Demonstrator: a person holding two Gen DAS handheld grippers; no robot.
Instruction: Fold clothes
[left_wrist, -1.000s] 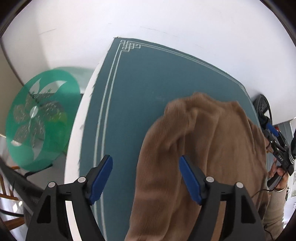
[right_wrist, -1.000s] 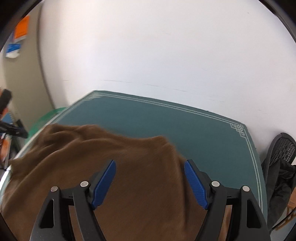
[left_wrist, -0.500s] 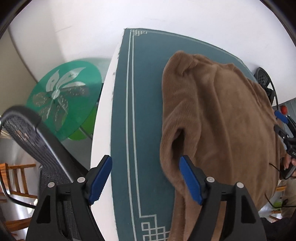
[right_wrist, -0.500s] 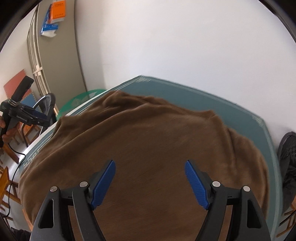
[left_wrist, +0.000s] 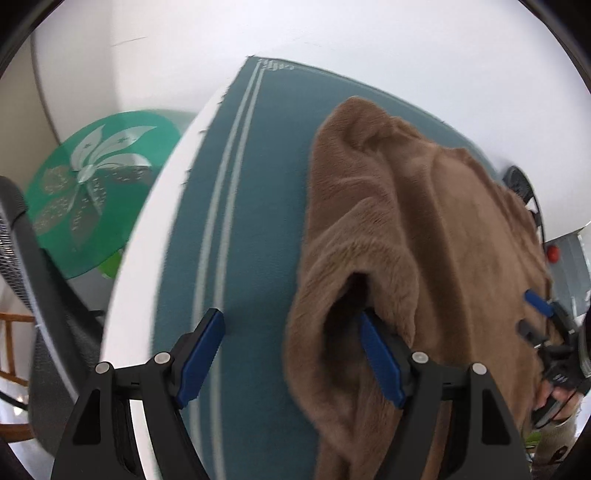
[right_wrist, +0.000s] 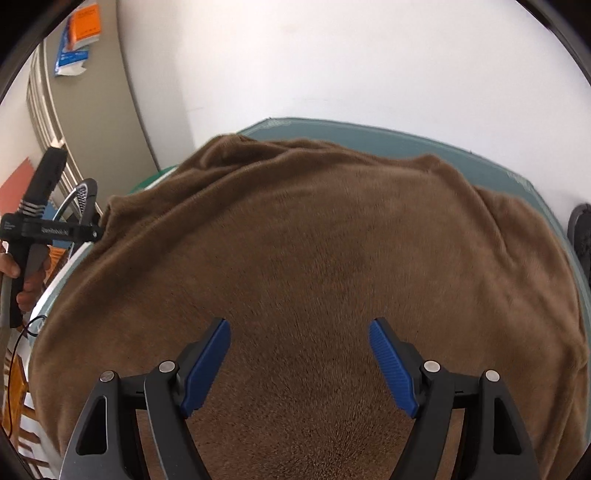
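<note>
Brown fleece garment lies spread over teal table mat w/ pale border lines, rumpled at far edge. Left gripper open — right pad inside a fold. Right gripper open above cloth. White wall behind, green glass table beside.

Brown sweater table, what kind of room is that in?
Probably an office or workroom, not a bedroom: the brown sweater lies on a green table mat, with a mesh chair and a grey cabinet nearby.
</note>
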